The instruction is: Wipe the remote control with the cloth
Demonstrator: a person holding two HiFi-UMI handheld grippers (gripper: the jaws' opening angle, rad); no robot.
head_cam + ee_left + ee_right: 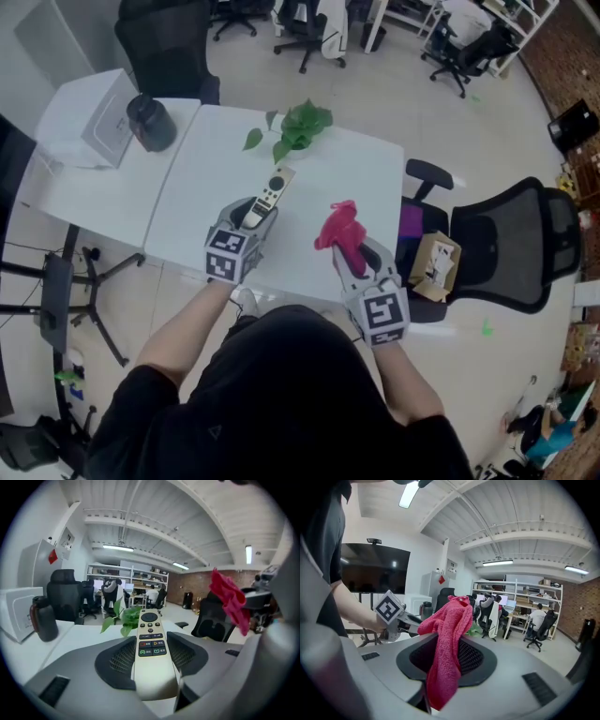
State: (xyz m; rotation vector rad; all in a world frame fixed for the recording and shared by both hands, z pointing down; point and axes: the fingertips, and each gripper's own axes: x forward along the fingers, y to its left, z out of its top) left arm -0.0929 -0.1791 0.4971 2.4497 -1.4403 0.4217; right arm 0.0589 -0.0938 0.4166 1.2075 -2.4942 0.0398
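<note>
Largest, and landmark for everything else: one white table [206, 178], smooth, flat, rounded at the corners. Butted against its left edge, a second white side table [75, 192], carrying one boxy white appliance [94, 117] and one dark cylindrical flask [150, 123]. Off the white table's right edge, one black mesh-backed office chair [506, 248], with one small cardboard box [433, 262] on its seat.

Over the white table's near edge, two grey hard-plastic grippers, each with a marker cube. Left gripper [255, 212] [150, 654] closed fairly wide on the lower end of the remote control [273, 190] [151, 641], dark meshed pads [123, 659] pressing both long sides. Right gripper [352, 258] [440, 663] narrowed onto the cloth [339, 228] [445, 644], gripped low between the jaws.

At the white table's far edge, one sprig of broad green leaves [298, 127], just past the remote's tip.

One cloth: pink, fluffy terry, bunched upright above the near edge, top flopped over. Apart from the remote, with nothing between.

One remote: slim, cream, bar-shaped, round button at the far end, small coloured keys mid-body, over the white table's middle, pointing toward the leaves.
</note>
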